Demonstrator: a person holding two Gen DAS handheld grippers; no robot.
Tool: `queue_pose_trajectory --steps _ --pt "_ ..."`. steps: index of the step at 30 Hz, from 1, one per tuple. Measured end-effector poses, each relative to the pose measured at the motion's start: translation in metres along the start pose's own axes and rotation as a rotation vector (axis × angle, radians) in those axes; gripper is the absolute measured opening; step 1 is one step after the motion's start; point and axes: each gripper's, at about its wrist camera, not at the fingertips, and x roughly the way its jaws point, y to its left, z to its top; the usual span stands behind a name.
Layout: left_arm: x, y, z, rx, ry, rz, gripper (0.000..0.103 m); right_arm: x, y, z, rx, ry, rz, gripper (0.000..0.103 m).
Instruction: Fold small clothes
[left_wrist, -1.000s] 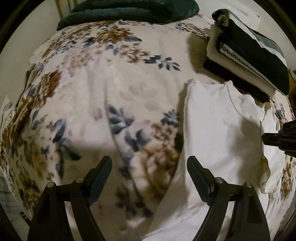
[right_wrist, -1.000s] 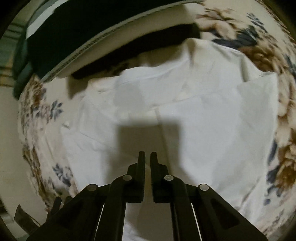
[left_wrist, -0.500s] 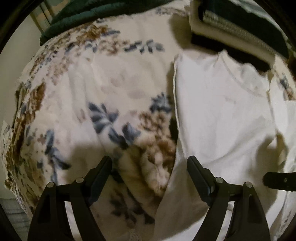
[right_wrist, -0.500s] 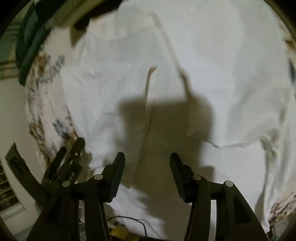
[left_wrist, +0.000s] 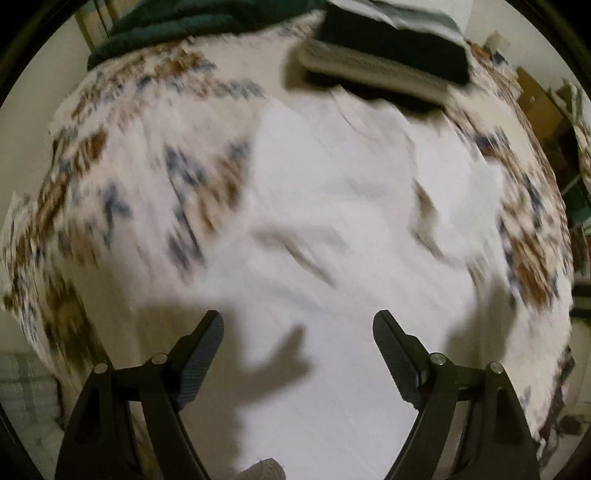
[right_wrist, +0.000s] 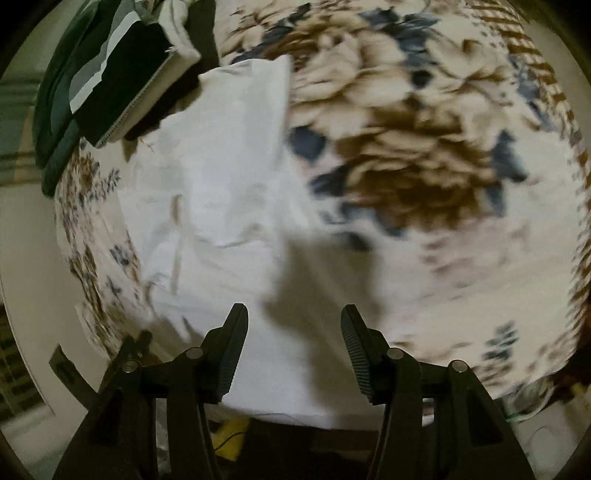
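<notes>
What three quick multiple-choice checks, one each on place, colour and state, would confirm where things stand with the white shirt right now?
1. Where is the stack of folded clothes relative to the white shirt?
A. At its far end, by the neckline
B. Lying on top of it
C. Between the gripper fingers

2. What colour is the blanket under the shirt?
A. Plain red
B. Cream with brown and blue flowers
C. Black and yellow stripes

3. What is the right gripper holding?
A. A shirt sleeve
B. A dark towel
C. Nothing

Answers: 1 A, the stack sits just past the shirt's far edge in both views. 2 B, the floral print shows all around the shirt. 3 C, its fingers stand apart with only shadow and cloth far below between them; the left gripper is empty too.
</notes>
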Motion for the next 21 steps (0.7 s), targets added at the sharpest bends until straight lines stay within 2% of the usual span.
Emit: queue_pose_trajectory --steps 5,7,8,12,15,17,21 --pt "0.007 -0.091 -0.092 -0.012 0.164 -0.011 0.082 -0.013 -0.060 0.013 -0.100 0.060 -0.047 0.055" --pt "0.014 -0.129 -0.125 -0.047 0.238 -0.048 0.082 -0.019 -0.081 0.019 -0.141 0.071 -0.072 0.055" --pt "0.017 -0.150 -0.141 -0.068 0.261 -0.067 0.082 -0.013 -0.079 0.023 -0.149 0.075 -0.082 0.055" --pt "0.040 -0.205 -0.168 -0.134 0.313 -0.093 0.082 -0.009 -0.113 0.039 -0.159 0.088 -0.126 0.055" --pt "0.066 -0.230 -0.174 -0.193 0.320 -0.055 0.082 0.001 -0.125 0.047 -0.180 0.093 -0.156 0.055" --pt "0.078 -0.236 -0.178 -0.197 0.333 0.015 0.082 0.012 -0.129 0.050 -0.197 0.111 -0.173 0.055" --pt "0.078 -0.212 -0.213 -0.237 0.365 0.100 0.082 0.027 -0.121 0.049 -0.253 0.147 -0.173 0.055"
